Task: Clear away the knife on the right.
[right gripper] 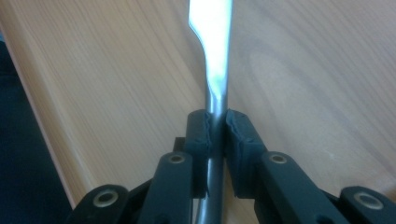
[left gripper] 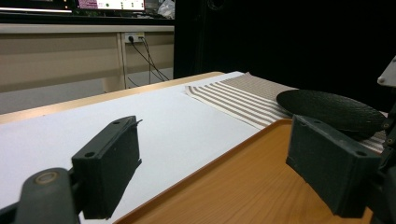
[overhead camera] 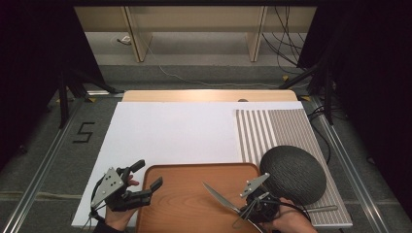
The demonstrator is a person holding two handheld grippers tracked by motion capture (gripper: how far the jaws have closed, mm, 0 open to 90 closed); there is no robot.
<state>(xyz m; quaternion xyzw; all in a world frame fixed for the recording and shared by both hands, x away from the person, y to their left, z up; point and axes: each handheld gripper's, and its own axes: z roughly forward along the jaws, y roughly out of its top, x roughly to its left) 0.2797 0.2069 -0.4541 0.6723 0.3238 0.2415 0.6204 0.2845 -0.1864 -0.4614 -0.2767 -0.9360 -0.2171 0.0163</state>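
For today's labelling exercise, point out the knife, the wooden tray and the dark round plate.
knife point(overhead camera: 216, 195): high view, middle of the blade.
wooden tray point(overhead camera: 184, 177): high view, bare surface near the far rim.
dark round plate point(overhead camera: 291, 172): high view, centre of its textured top.

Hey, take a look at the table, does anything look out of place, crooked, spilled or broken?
Nothing stands out. The right gripper is clamped on a metal knife over the wooden tray; the left gripper is open. The dark round bowl sits upside down on the striped mat. No spills or damage show.
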